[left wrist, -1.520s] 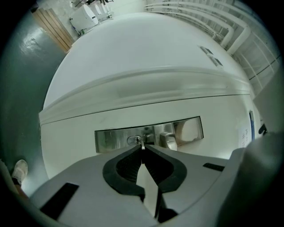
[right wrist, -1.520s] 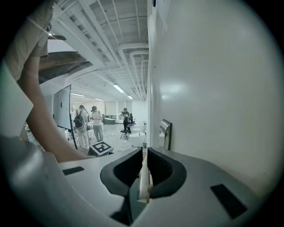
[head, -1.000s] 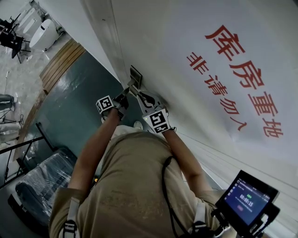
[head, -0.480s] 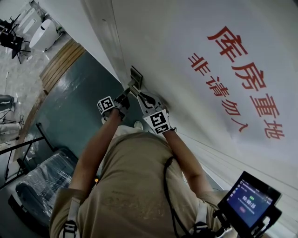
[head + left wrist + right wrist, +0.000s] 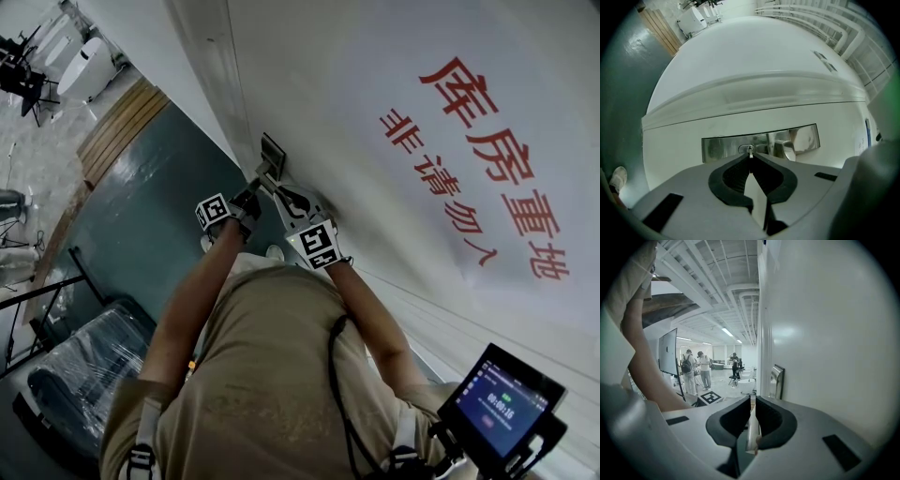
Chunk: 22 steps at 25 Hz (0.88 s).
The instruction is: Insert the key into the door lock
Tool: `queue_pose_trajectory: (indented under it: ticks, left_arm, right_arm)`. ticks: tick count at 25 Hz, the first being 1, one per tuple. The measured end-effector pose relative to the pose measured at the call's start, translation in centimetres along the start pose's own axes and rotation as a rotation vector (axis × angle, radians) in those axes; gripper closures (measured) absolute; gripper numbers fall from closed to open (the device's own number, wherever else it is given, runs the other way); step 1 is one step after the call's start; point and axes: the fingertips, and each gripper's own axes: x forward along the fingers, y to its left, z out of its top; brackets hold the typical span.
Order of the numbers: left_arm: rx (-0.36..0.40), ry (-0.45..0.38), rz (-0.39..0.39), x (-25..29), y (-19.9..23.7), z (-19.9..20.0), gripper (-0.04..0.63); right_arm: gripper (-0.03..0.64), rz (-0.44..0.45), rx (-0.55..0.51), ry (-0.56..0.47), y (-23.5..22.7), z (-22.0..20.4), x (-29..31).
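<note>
A steel lock plate (image 5: 273,153) sits on the white door (image 5: 394,187), which carries red lettering. In the left gripper view the plate (image 5: 717,147) fills the middle, with its keyhole (image 5: 749,149) just past the jaw tips and the lever handle (image 5: 787,149) to the right. My left gripper (image 5: 750,157) is shut on a small metal key (image 5: 750,152), whose tip is at the keyhole. The left gripper (image 5: 253,194) points at the plate. My right gripper (image 5: 275,183) lies along the door beside it, jaws together. In its own view the right gripper (image 5: 753,400) faces the plate's edge (image 5: 777,380).
Teal floor (image 5: 159,216) runs left of the door, with a wooden strip (image 5: 117,127) further back. A plastic-wrapped chair (image 5: 75,375) stands at the lower left. A tablet screen (image 5: 497,403) hangs at the person's right hip. Several people (image 5: 696,369) stand far down the hall.
</note>
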Motion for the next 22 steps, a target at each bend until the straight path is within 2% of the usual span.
queue_pose_trajectory:
  ticks: [22]
  left_arm:
    - [-0.047,-0.032,-0.029,0.05,0.14,-0.02,0.561]
  right_arm:
    - [0.595,0.001,-0.004,0.016,0.01,-0.33,0.48]
